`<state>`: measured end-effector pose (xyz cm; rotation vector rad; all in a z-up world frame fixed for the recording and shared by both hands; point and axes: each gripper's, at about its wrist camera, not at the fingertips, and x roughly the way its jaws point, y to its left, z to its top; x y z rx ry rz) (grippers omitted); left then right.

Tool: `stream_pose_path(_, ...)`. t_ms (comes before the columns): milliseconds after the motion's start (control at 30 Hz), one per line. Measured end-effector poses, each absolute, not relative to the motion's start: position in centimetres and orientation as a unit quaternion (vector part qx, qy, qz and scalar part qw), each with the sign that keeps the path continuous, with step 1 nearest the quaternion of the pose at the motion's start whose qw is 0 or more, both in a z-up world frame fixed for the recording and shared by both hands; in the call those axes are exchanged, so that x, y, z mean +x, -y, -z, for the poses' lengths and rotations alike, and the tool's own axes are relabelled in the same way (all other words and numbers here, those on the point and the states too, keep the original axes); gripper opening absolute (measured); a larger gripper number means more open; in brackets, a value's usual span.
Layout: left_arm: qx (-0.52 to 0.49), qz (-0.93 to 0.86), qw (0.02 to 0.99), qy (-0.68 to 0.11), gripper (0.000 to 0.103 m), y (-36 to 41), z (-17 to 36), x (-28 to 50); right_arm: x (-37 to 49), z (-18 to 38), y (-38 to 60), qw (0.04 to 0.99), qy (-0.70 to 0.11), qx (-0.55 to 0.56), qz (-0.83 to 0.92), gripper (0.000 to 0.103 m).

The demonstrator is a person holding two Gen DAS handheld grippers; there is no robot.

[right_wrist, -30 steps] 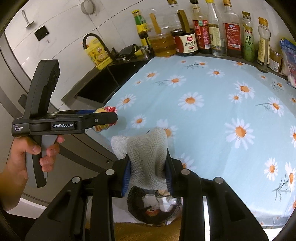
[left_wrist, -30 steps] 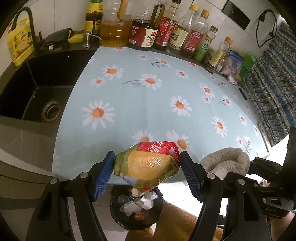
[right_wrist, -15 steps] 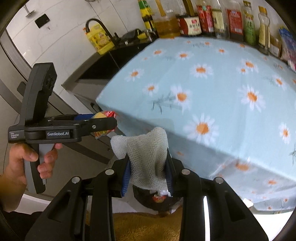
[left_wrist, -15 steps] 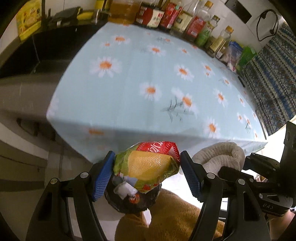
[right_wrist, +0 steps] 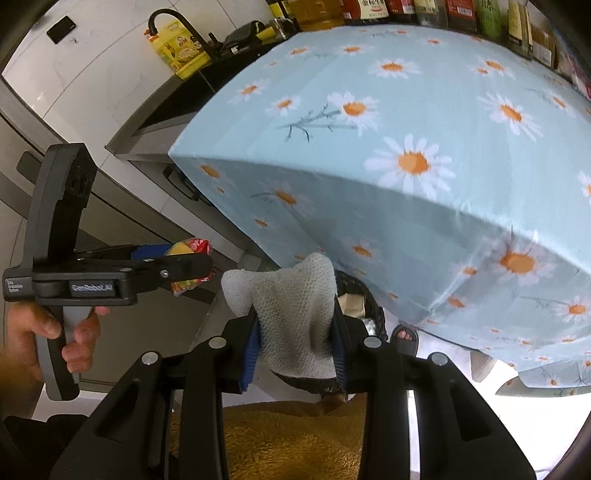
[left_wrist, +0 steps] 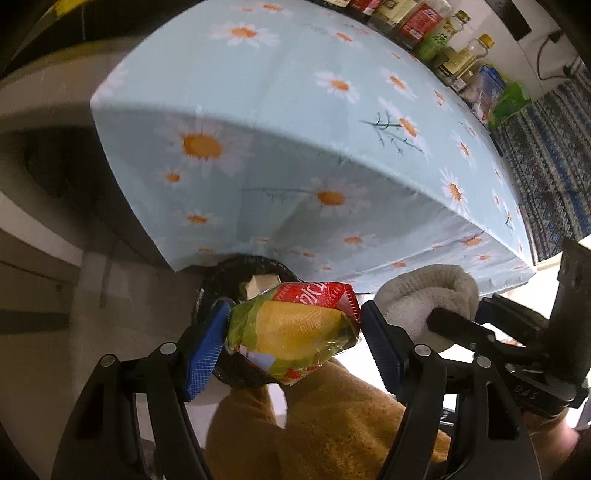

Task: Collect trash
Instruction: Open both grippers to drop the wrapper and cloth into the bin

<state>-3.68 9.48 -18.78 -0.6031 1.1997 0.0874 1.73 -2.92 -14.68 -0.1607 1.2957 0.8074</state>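
My left gripper [left_wrist: 293,341] is shut on a crumpled snack wrapper [left_wrist: 295,328], yellow, green and red. It holds the wrapper over a black trash bin [left_wrist: 236,269] on the floor under the table edge. My right gripper [right_wrist: 295,343] is shut on a white knitted cloth [right_wrist: 291,310]. That cloth also shows at the right of the left wrist view [left_wrist: 424,299]. The bin [right_wrist: 356,291] lies just behind the cloth in the right wrist view, with trash inside. The left gripper with its wrapper [right_wrist: 188,254] shows at the left there.
A table with a light blue daisy tablecloth [left_wrist: 332,110] overhangs the bin. Bottles [left_wrist: 424,29] line its far edge. A dark sink [right_wrist: 177,107] with a black tap [right_wrist: 173,18] lies left of the table. A brown rug [right_wrist: 295,443] covers the floor below.
Both grippers have dropped from table height to below the table edge, closer to the bin. Each keeps its hold, the wrapper in the left and the cloth in the right.
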Motion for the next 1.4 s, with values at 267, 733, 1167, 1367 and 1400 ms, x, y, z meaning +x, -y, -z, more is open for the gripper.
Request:
stream_pose_path(267,-0.293,-0.029,0.766,-0.571,0.078,-9.0,19.9,-3.8,1.9,15.9,3.1,0.710,-0.605,-0.047,-0.356,0.051)
stream_pose_path(733,-0.300,-0.034,0.771,-0.561,0.078,-9.8,19.2,-4.2,1.9,14.8,4.5,0.724,-0.601,-0.040,-0.335,0.051)
stream_pose_path(1167,-0.263,-0.024,0.796,-0.545,0.078,-9.2,14.7,-4.2,1.8,8.8,7.1,0.769,-0.557,-0.026,-0.313,0.057)
stream_pose_path(1367,-0.246,-0.018,0.815,-0.524,0.078,-8.1,10.5,-3.4,2.7,4.3,9.4,0.799,-0.521,-0.016,-0.298,0.064)
stream_pose_path(1400,-0.242,-0.017,0.818,-0.522,0.078,-7.8,9.8,-3.3,2.9,3.4,10.0,0.805,-0.515,-0.012,-0.295,0.066)
